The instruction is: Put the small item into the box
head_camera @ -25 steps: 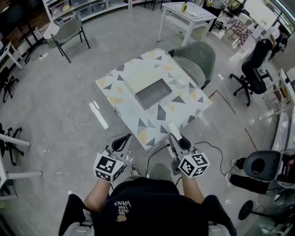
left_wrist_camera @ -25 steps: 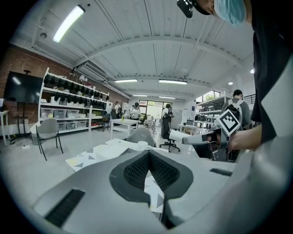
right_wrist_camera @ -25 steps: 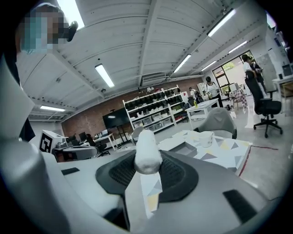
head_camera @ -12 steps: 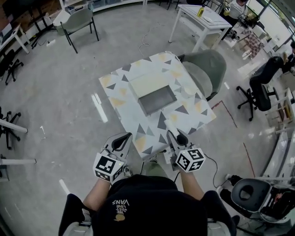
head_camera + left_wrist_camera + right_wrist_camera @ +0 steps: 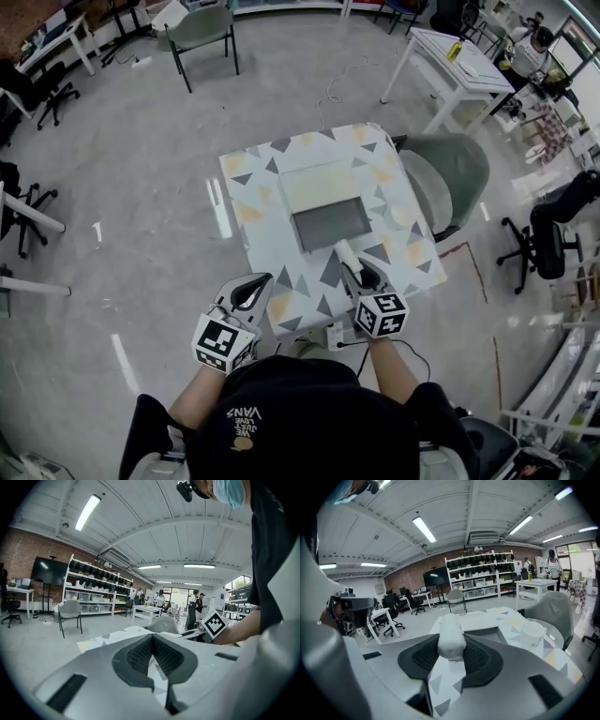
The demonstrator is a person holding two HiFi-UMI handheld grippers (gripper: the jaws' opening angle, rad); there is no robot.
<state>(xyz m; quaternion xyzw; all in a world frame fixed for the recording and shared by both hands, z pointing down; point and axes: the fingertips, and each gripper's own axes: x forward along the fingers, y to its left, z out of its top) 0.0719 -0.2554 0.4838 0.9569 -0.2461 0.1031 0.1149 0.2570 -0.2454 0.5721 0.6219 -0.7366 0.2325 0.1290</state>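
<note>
Closing on the box with the small item.
I am bringing the right tongs point(image 5: 353, 270), gripping the small item point(image 5: 345, 253), in over the surface point(image 5: 258, 202); the box point(image 5: 328, 225) is now lying at its 11 o'clock. The left tongs point(image 5: 249, 292) are hanging closed, empty.

White item point(image 5: 451, 637), triangle-patterned table point(image 5: 255, 192)

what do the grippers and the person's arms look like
Both the left gripper and the right gripper have light grey shells and jaws lined with black ribbed pads. Each carries a white cube printed with black square markers. The person wears a black top with small pale print; the forearms are bare.
</note>
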